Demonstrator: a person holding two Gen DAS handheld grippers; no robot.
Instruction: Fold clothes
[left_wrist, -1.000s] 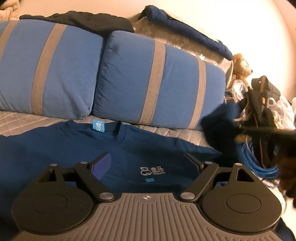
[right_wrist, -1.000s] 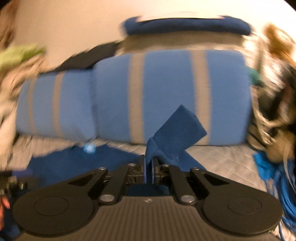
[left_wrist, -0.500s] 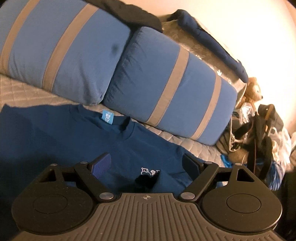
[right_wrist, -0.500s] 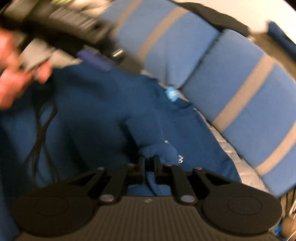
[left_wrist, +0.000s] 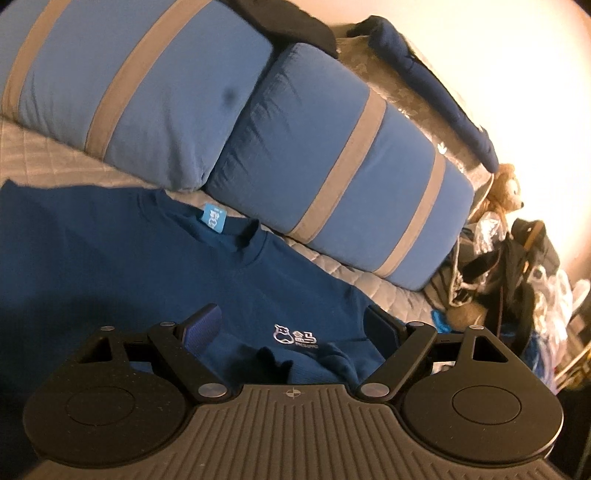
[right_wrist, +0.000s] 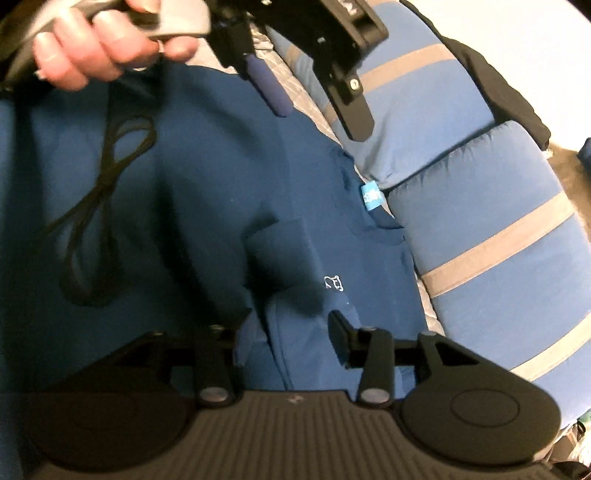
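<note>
1. I see a bed covered with a pale grey quilted sheet (left_wrist: 44, 147), set against a cream wall. Two big blue pillows with grey-tan stripes (left_wrist: 332, 177) lie side by side along its far edge.
2. Dark garments are draped over the top of the pillows, and a brown teddy bear (left_wrist: 506, 192) sits at their right end above a jumble of bags and blue cord.
3. The navy blue short-sleeved T-shirt (left_wrist: 147, 266) lies spread front-up on the sheet just in front of the pillows, its collar towards them. A light blue neck label (left_wrist: 213, 221) shows inside the collar, and a small white printed logo (left_wrist: 295, 336) sits on the chest.
4. One sleeve (right_wrist: 280, 254) is folded inward and lies across the chest beside the logo, seen from my right wrist camera.
5. My left gripper (left_wrist: 291, 328) hovers above the shirt's chest with its jaws spread wide, holding nothing.
6. My right gripper (right_wrist: 288, 332) is low over the folded sleeve area, its jaws also apart. Bunched fabric lies between them, but they are not closed on it.
7. In the right wrist view, a hand (right_wrist: 107, 44) grips the left tool's handle at the top of the frame, and a looped black cord (right_wrist: 99, 206) hangs below it over the shirt.
</note>
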